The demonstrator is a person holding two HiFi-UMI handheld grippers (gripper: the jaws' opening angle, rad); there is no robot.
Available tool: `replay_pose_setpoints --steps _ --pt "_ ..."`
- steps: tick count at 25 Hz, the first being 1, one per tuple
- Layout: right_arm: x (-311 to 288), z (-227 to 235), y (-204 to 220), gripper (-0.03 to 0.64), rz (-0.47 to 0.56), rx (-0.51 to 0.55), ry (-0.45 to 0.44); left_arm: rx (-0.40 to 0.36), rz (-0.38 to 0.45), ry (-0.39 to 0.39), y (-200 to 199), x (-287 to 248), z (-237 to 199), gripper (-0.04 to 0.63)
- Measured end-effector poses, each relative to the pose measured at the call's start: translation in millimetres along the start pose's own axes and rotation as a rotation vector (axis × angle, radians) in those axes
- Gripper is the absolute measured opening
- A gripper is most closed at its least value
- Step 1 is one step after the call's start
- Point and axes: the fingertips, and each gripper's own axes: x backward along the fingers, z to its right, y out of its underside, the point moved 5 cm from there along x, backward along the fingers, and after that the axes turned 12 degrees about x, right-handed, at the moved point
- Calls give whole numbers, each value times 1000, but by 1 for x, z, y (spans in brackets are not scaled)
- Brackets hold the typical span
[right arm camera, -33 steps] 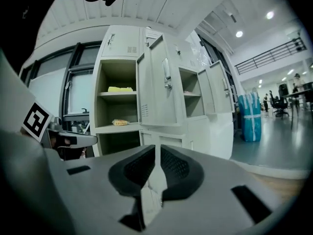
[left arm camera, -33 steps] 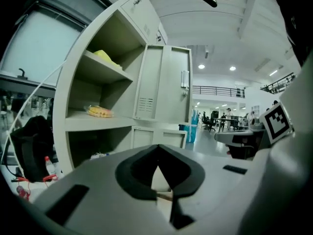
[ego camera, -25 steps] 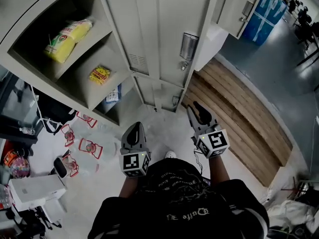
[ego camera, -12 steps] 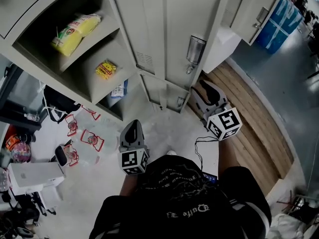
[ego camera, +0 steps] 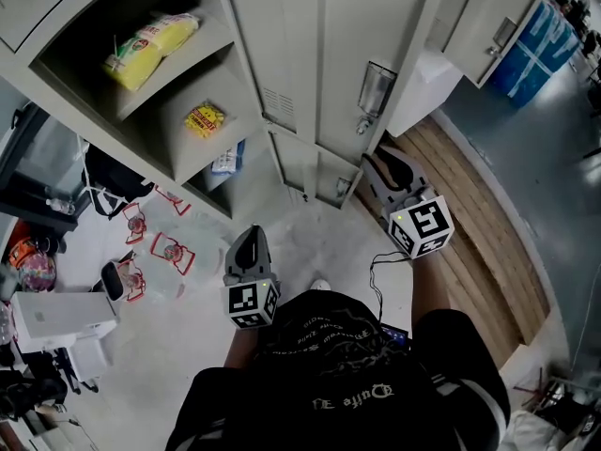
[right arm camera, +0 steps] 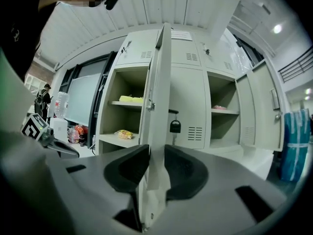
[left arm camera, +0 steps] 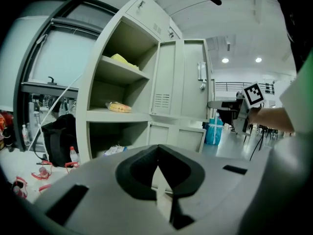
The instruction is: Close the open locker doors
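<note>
Right gripper [right arm camera: 155, 165]: up at the free edge of the pale grey metal locker door [right arm camera: 157, 82]. The door stands swung out from the locker bank and shows edge-on in the right gripper view. The jaws have just been closing with that edge between them. Both black pads look to bear on the sheet, though the wide lens makes contact hard to confirm.

Left of the door: open shelved compartment [right arm camera: 124, 119]. A long yellow packet [ego camera: 150, 43] lies on the upper shelf, a small yellow-and-red packet [ego camera: 205, 118] on the shelf below.

Just right of the door edge: a black padlock [right arm camera: 174, 127], in front of a closed locker front. Further right, a second grey door [ego camera: 490, 22] also stands open.

Left gripper [ego camera: 251, 242]: low in front of the person, well apart from the lockers. Its jaws are pressed together with nothing between them, and it points toward the open compartment.

Floor: red-and-white wrappers [ego camera: 167, 252] scattered left of the left gripper; wooden plank decking [ego camera: 470, 224] on the right.
</note>
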Motion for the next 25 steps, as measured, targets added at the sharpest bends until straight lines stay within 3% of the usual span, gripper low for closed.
replay_pose_setpoints --steps 7,19,25 --pt "6 -13 -2 92 22 -23 -40 3 15 -51 0 12 -16 8" --pt "9 -82 -30 91 102 -66 -149 19 22 -95 -2 30 -43 8" --pt "4 -118 -44 98 115 -75 -155 25 22 -107 -4 40 -63 8"
